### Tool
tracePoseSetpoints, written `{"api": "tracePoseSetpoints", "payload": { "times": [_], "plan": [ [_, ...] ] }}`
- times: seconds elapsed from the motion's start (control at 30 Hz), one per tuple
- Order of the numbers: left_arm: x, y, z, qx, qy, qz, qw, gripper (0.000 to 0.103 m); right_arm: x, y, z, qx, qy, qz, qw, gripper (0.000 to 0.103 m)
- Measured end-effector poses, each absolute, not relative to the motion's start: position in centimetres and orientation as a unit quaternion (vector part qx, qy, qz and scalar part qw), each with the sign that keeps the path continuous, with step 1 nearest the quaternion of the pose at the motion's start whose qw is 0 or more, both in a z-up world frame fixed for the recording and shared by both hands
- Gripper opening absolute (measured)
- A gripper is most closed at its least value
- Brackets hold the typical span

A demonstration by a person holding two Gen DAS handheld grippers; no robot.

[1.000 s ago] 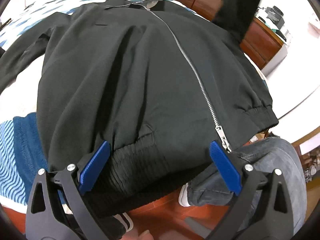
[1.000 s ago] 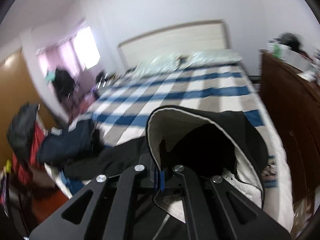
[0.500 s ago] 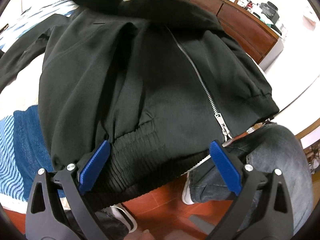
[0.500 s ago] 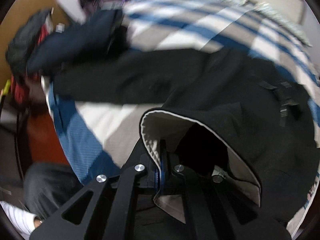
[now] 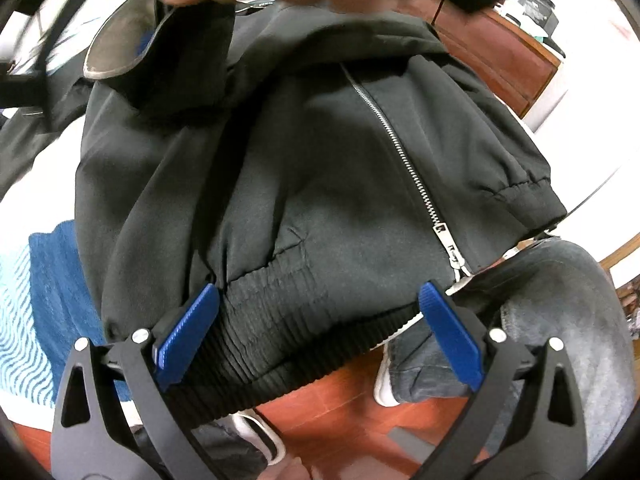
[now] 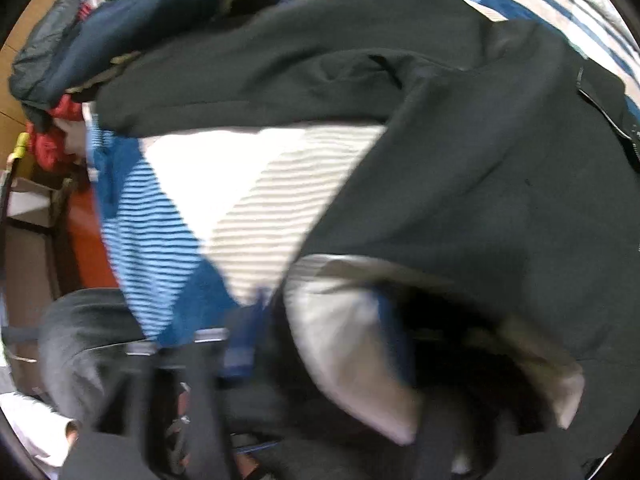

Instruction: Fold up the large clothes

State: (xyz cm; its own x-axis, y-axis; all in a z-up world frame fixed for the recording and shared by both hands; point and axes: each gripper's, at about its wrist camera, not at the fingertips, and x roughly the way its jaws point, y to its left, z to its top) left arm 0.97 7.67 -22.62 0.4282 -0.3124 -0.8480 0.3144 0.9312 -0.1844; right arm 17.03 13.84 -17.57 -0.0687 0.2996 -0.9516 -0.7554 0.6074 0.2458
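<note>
Left wrist view: a black jacket is spread on the bed; the left gripper is held wide apart over its ribbed hem.

Right wrist view: the jacket's pale-lined edge is seemingly carried across for a fold; the right gripper is too blurred for its grip to be told.

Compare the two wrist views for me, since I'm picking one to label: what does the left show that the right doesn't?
Only the left wrist view shows the jacket's zipper, ribbed hem, wooden dresser and the open left gripper. Only the right wrist view shows the clothes pile and the jacket's pale lining at its blurred fingers. Both show the black jacket on the striped bedspread.
</note>
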Motion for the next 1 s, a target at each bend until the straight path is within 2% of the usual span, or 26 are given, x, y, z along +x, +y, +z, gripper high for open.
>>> {"api": "tracePoseSetpoints", "payload": {
  "times": [0.1, 0.13, 0.37, 0.53, 0.7, 0.8, 1.0],
  "plan": [
    [0.8, 7.2, -22.2, 0.011, 0.493, -0.183, 0.850, 0.098, 15.6, 14.2, -14.5, -0.182, 0.589, 0.431, 0.659, 0.085],
    [0.8, 7.0, -22.0, 0.010, 0.489, -0.186, 0.852, 0.098, 15.3, 14.0, -13.3, -0.175, 0.581, 0.441, 0.662, 0.090],
    [1.1, 6.8, -22.4, 0.012, 0.488, -0.183, 0.854, 0.098, 17.0, 9.7, -6.5, -0.101, 0.537, 0.482, 0.685, 0.098],
    [1.8, 6.3, -22.5, 0.018, 0.492, -0.177, 0.852, 0.098, 20.8, 7.9, -7.7, -0.074, 0.558, 0.430, 0.706, 0.098],
    [2.1, 6.9, -22.4, -0.002, 0.493, -0.183, 0.851, 0.098, 23.0, 9.3, -12.5, -0.195, 0.553, 0.333, 0.738, 0.098],
    [1.8, 7.5, -22.0, -0.011, 0.488, -0.187, 0.852, 0.098, 23.8, 10.6, -13.5, -0.249, 0.513, 0.325, 0.755, 0.098],
    [1.4, 8.4, -21.0, -0.020, 0.475, -0.191, 0.859, 0.098, 23.3, 15.1, -16.2, -0.309, 0.542, 0.369, 0.689, 0.096]
  ]
}}
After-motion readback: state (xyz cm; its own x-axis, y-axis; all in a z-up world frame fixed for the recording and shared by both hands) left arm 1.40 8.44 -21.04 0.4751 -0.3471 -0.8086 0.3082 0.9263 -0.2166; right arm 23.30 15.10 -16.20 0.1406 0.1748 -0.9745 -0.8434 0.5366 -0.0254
